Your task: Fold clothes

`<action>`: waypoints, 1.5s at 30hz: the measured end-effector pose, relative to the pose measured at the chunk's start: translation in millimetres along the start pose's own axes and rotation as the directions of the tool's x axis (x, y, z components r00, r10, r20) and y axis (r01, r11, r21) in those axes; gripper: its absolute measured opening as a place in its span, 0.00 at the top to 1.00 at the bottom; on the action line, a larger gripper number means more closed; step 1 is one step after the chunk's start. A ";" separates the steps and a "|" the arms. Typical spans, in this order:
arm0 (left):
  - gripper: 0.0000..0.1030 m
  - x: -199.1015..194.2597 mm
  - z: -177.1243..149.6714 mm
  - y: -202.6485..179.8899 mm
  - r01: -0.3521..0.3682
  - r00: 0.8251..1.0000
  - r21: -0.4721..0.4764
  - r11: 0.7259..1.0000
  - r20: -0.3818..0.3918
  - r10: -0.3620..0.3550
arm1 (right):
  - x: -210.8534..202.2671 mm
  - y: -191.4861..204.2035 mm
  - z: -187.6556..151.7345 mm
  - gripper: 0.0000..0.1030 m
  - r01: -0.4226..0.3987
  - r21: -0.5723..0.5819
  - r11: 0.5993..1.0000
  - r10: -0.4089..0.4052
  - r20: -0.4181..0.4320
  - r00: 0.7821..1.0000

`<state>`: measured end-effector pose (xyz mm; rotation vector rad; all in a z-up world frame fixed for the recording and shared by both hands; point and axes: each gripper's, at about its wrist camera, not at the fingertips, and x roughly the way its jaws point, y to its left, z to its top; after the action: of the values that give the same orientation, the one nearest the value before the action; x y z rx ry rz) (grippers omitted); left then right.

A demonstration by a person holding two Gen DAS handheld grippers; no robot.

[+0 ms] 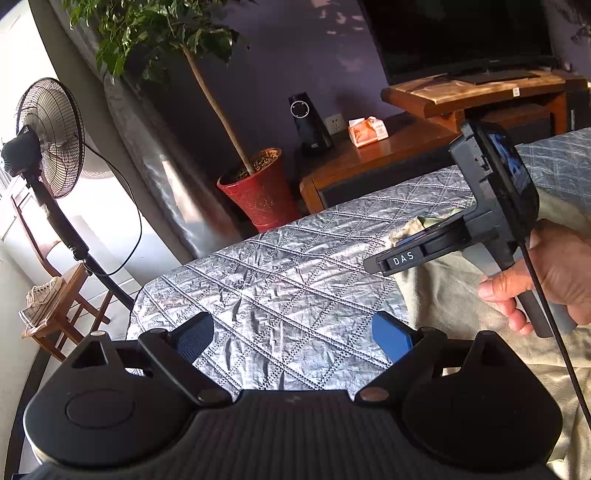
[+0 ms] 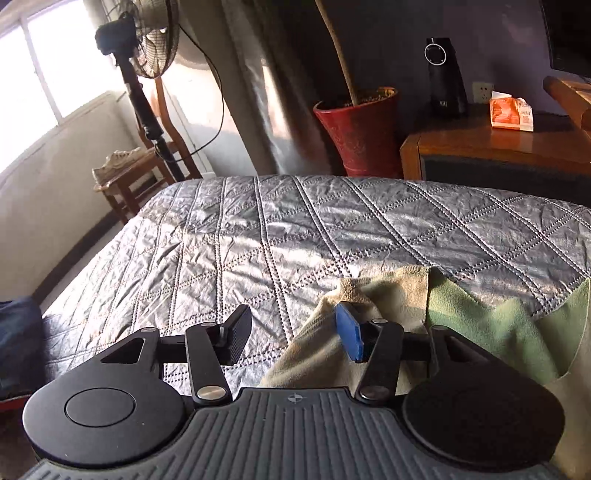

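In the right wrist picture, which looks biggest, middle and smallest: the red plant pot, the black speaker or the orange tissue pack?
1. Red plant pot, clearly biggest.
2. Black speaker, narrower, about as tall.
3. Orange tissue pack, smallest.
All stand at a similar distance beyond the bed, so the order is fair.

Bedroom lit by low sunlight from a window (image 2: 44, 62)

A bed is covered by a grey quilted bedspread (image 2: 295, 229). Beyond it, a purple wall (image 1: 295, 48) is seen behind a potted tree in a red pot (image 1: 258, 188), a wooden cabinet (image 2: 491, 147) and a television (image 1: 461, 33). A standing fan (image 1: 48, 136) and a wooden chair (image 1: 59, 295) bearing a sneaker (image 1: 38, 299) are set by the grey curtain (image 1: 147, 147).
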<state>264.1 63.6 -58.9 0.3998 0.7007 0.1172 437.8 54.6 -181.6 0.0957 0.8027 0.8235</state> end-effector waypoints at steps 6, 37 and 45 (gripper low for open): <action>0.11 -2.3 1.2 -4.5 0.012 1.000 0.013 1.000 0.007 -0.012 | 9.8 28.5 6.9 0.20 -0.020 -0.130 0.991 0.015 -0.040 0.999; 0.07 28.8 -8.2 -25.8 0.181 0.977 -0.127 0.975 -0.093 -0.194 | -226.7 -170.4 -121.3 0.16 0.187 0.528 0.828 -0.328 0.187 0.926; 0.05 70.6 15.0 1.0 0.324 0.931 -0.463 0.825 0.000 -0.366 | -184.0 -178.1 -60.3 0.16 0.081 0.325 0.942 -0.123 0.110 0.986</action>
<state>327.6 76.5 -90.7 -0.1924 0.7978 -0.0477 432.1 -208.5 -179.8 0.3895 0.8067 0.5765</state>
